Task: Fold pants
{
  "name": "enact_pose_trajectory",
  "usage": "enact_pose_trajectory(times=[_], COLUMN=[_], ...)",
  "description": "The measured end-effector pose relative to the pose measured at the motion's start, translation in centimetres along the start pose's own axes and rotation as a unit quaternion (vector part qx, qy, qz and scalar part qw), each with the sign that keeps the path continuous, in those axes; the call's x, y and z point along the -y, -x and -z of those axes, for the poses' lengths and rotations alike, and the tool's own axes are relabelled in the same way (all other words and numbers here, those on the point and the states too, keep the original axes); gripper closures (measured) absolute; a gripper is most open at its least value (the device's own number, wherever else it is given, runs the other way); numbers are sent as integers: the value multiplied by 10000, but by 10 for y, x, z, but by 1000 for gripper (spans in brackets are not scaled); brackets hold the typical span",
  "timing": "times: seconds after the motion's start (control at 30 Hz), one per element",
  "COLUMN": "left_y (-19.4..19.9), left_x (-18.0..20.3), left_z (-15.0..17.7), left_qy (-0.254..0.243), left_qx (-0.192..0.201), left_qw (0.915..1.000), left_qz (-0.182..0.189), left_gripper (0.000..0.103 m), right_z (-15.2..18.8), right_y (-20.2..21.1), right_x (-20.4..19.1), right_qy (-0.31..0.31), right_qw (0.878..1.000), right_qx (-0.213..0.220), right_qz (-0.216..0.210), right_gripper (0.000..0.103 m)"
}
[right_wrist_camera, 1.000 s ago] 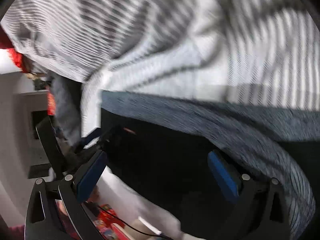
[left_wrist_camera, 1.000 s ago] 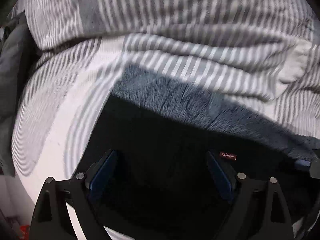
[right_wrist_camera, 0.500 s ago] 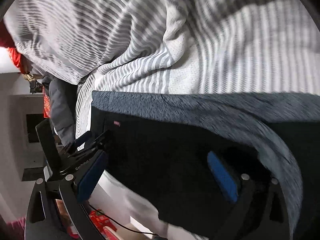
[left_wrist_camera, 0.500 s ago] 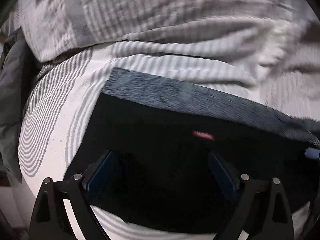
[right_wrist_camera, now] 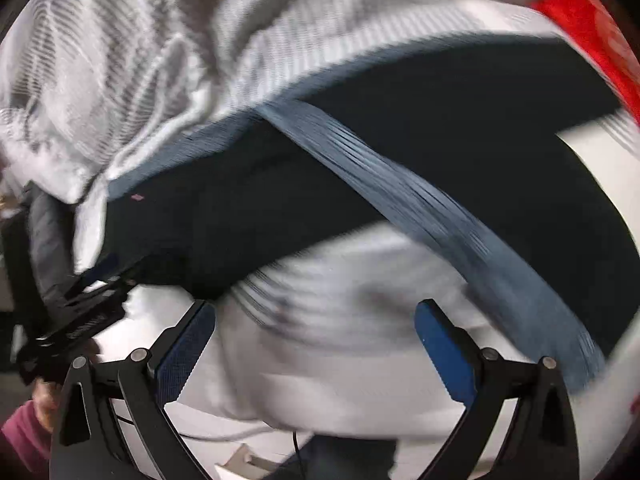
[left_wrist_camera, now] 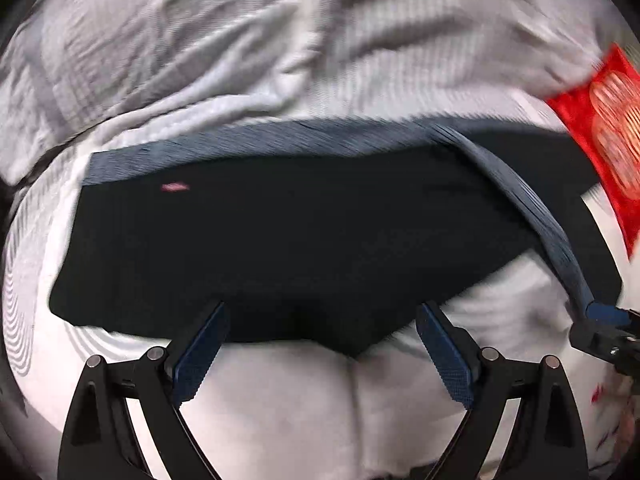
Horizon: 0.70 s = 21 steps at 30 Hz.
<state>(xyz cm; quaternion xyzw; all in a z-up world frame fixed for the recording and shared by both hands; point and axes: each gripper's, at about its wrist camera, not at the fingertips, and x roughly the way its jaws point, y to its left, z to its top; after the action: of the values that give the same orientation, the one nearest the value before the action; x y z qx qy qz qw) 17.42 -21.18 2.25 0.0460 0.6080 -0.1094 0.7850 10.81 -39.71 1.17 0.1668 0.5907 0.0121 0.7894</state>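
The black pants [left_wrist_camera: 304, 240] lie spread on the striped bedsheet [left_wrist_camera: 280, 400], with a grey-blue fleecy lining band [left_wrist_camera: 256, 144] turned out along their far edge and a small red label [left_wrist_camera: 174, 187] at the left. A strip of that lining [right_wrist_camera: 400, 200] runs diagonally toward the lower right. My left gripper [left_wrist_camera: 322, 354] is open, its fingertips at the pants' near edge with nothing between them. My right gripper [right_wrist_camera: 314, 352] is open over bare sheet, and the lining strip passes outside its right finger. Both views are blurred.
A rumpled striped duvet [left_wrist_camera: 240, 40] is piled behind the pants. A red item [left_wrist_camera: 600, 140] lies at the far right. In the right wrist view the left gripper [right_wrist_camera: 92, 308] shows at the left, with a maroon sleeve [right_wrist_camera: 20, 440] below it and dark clothing [right_wrist_camera: 48, 232] beyond.
Both grippers have drawn back from the pants: black cloth filled the space between the fingers before, and now sheet shows there. The views have swung right and the red item has appeared.
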Motion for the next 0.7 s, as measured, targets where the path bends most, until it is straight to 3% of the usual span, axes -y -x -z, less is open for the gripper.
enact_pose_trajectory(times=[0.13, 0.2, 0.33, 0.47, 0.6, 0.7], left_y=[11, 13, 14, 4, -21, -40], left_x=[34, 50, 86, 126, 171, 197], left_z=[23, 29, 28, 17, 13, 11], left_qy=[-292, -393, -542, -569, -395, -279], left_qx=[-44, -62, -112, -151, -396, -551], left_qw=[9991, 9980, 9949, 9910, 9883, 9882], left_qz=[301, 488, 844, 1202, 1416, 1402], left_gripper=[8, 8, 8, 8, 8, 8], right_z=[37, 52, 72, 81, 76, 76], right_y=[18, 21, 29, 37, 35, 26], right_x=[43, 74, 132, 189, 225, 245], right_qy=[-364, -820, -1684, -2293, -2319, -2338], right_qw=[9976, 9950, 9846, 9722, 9699, 9668], right_qx=[161, 147, 302, 460, 494, 388], right_qz=[560, 555, 372, -122, -562, -951], right_gripper=[3, 3, 3, 3, 4, 11])
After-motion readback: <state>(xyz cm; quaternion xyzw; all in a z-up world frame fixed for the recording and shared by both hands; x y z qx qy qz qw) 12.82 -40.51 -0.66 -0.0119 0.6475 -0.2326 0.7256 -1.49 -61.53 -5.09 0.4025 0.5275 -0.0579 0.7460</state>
